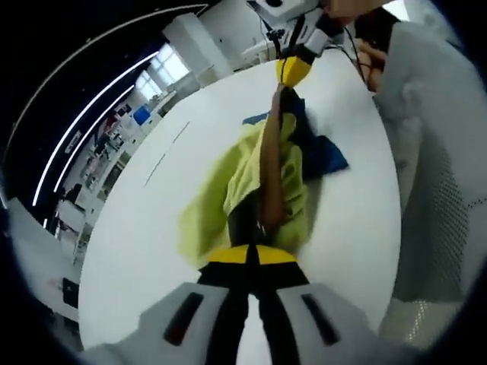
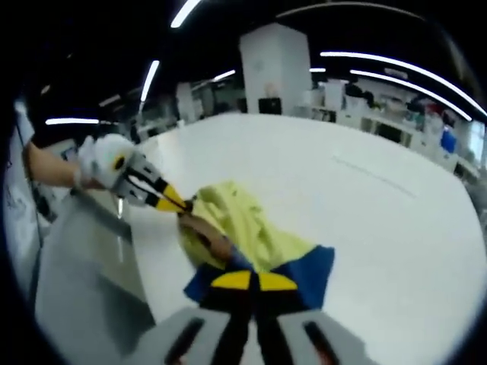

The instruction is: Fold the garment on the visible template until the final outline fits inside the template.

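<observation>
A yellow-green garment [image 1: 205, 213] with a blue part [image 1: 327, 156] lies bunched on the white table [image 1: 144, 258]. A dark edge of it is stretched taut between my two grippers. My left gripper [image 1: 255, 255] is shut on the near end. My right gripper [image 1: 293, 72] is shut on the far end. In the right gripper view, the right gripper [image 2: 255, 281] is shut on the blue part [image 2: 308, 274] of the garment [image 2: 251, 220], and the left gripper [image 2: 171, 199] holds the other end. Thin template lines [image 1: 163, 156] [image 2: 373, 171] mark the table beside the garment.
A person's pale clothing [image 1: 434, 152] runs along the table edge close to the garment. A hand [image 2: 46, 167] holds the left gripper. Desks and equipment [image 2: 365, 106] stand beyond the far side of the table [image 2: 396, 236].
</observation>
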{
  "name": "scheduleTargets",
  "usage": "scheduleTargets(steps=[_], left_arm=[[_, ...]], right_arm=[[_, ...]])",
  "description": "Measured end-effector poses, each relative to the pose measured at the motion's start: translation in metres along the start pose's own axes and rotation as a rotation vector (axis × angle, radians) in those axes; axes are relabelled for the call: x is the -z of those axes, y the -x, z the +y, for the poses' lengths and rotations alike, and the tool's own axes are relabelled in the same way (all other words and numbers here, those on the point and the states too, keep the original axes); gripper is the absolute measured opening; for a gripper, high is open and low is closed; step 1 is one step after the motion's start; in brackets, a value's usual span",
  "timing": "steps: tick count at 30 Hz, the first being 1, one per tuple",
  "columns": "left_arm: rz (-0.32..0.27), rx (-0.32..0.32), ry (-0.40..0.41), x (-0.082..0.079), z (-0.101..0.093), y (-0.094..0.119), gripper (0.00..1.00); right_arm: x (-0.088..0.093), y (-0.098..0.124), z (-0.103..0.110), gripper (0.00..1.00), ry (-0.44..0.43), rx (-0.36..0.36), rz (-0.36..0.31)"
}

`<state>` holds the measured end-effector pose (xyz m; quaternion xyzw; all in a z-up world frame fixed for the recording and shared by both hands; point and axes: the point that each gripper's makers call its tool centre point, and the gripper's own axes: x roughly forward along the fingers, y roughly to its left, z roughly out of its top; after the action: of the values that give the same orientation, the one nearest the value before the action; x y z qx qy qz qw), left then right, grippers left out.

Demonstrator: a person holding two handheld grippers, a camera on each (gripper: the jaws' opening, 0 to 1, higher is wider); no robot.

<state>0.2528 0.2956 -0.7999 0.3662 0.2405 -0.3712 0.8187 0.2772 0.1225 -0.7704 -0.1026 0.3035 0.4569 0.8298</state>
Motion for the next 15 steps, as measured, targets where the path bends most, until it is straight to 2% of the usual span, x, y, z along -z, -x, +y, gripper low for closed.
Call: scheduleTargets(steps=[3,10,13,15], left_arm=[[-0.022,-0.016,0.022,-0.006,0.007,0.008,0.0],[-0.1,-0.057,0.15,-0.025,0.033,0.024,0.0],[-0.122,-0.074,0.191,-0.033,0.045,0.03,0.0],[-0.159,-0.089,0.243,-0.043,0.054,0.035,0.0]], right_arm=[[-0.004,0.003,0.0,0.0,0.0,0.004,-0.011],[-0.014,0.012,-0.009,0.0,-0.013,0.026,-0.051],[-0.025,0.02,-0.01,0.0,-0.01,0.034,-0.085],[-0.036,0.026,-0.012,0.0,0.001,0.046,-0.117]])
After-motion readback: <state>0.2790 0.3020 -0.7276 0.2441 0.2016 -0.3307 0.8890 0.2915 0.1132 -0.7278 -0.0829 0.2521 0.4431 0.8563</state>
